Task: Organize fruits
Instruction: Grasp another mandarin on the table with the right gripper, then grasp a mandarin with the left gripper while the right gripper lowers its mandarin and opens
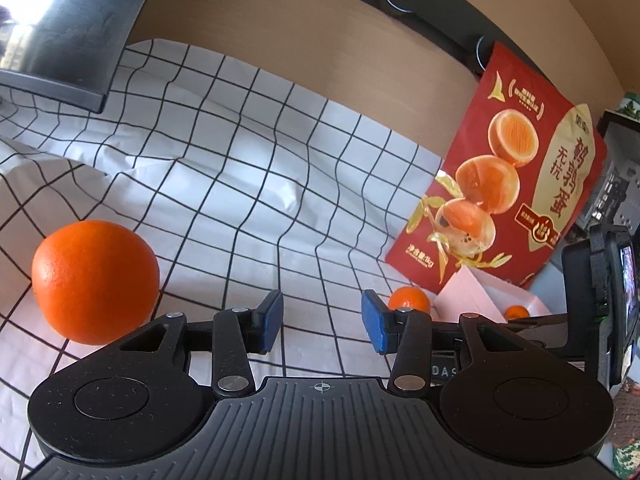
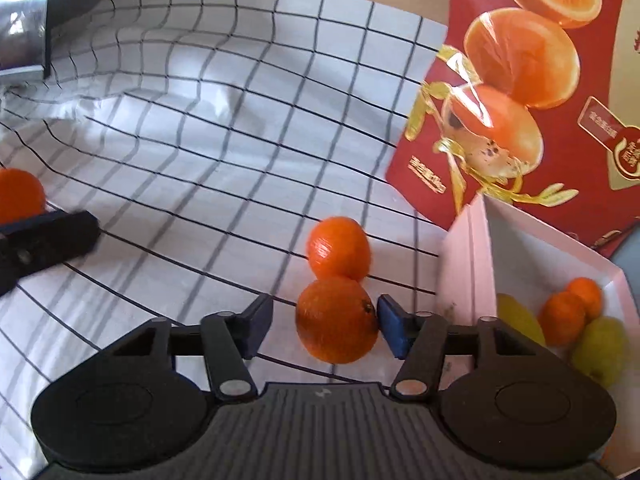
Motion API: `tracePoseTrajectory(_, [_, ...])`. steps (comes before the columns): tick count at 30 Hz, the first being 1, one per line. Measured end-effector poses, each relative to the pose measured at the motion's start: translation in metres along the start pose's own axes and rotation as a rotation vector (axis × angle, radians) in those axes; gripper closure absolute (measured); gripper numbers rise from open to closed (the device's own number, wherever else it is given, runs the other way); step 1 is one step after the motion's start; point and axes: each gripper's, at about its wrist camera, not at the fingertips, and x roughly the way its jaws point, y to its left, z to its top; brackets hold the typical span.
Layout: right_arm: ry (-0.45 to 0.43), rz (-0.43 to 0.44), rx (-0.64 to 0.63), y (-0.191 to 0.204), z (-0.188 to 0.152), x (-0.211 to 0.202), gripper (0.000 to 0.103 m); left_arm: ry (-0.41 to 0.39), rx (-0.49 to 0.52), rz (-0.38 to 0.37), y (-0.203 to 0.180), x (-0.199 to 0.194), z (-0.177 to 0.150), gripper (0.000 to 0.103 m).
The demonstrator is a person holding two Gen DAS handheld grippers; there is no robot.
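In the left wrist view a large orange [image 1: 95, 280] lies on the checked cloth, left of my open, empty left gripper [image 1: 322, 322]. A small mandarin [image 1: 409, 299] lies past its right finger. In the right wrist view my right gripper [image 2: 322, 328] is open around a mandarin [image 2: 337, 319] on the cloth; the right pad touches it, the left pad stands apart. A second mandarin [image 2: 339, 249] lies just beyond it. The pink box [image 2: 536, 240] at right holds two small mandarins [image 2: 570, 312] and green-yellow fruits [image 2: 598, 350].
A red egg package [image 1: 516, 176] leans against the wall behind the pink box [image 1: 480, 296]. A dark laptop-like object [image 1: 68, 28] sits at the far left. The checked cloth [image 2: 200, 140] is wrinkled. The left gripper [image 2: 44, 240] shows at left in the right wrist view.
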Motion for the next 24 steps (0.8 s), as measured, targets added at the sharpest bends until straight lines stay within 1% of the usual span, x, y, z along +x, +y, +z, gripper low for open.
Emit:
tracePoseTrajectory(2, [-0.003, -0.026, -0.006, -0.002, -0.004, 0.002, 0.061, 0.005, 0.013, 0.002, -0.002, 0.001, -0.001, 0.055])
tracePoseTrajectory(4, [-0.004, -0.012, -0.005, -0.006, -0.005, 0.000, 0.061, 0.008, 0.030, 0.004, -0.004, 0.001, -0.002, 0.055])
tracePoseTrajectory(9, [-0.003, 0.099, 0.005, -0.009, -0.016, -0.019, 0.061, 0.022, 0.058, -0.001, -0.009, 0.002, -0.004, 0.055])
tracePoseTrajectory(13, [-0.052, 0.212, 0.008, -0.016, -0.035, -0.060, 0.061, 0.042, 0.069, -0.015, -0.010, 0.005, -0.006, 0.055])
tracePoseTrajectory(15, [-0.078, 0.254, 0.010, -0.020, -0.046, -0.082, 0.062, 0.055, 0.072, -0.031, -0.011, 0.008, -0.007, 0.055])
tracePoseTrajectory(18, [-0.121, 0.280, 0.016, -0.032, -0.068, -0.114, 0.062, 0.071, 0.084, -0.074, -0.014, 0.010, -0.009, 0.055])
tracePoseTrajectory(20, [-0.133, 0.288, 0.023, -0.043, -0.087, -0.130, 0.062, 0.084, 0.094, -0.138, -0.019, 0.011, -0.011, 0.055])
tracePoseTrajectory(22, [-0.132, 0.278, 0.018, -0.051, -0.106, -0.140, 0.062, 0.115, 0.094, -0.218, -0.028, 0.013, -0.014, 0.055])
tracePoseTrajectory(24, [-0.125, 0.268, 0.009, -0.060, -0.125, -0.146, 0.062, 0.149, 0.108, -0.274, -0.044, 0.016, -0.018, 0.055])
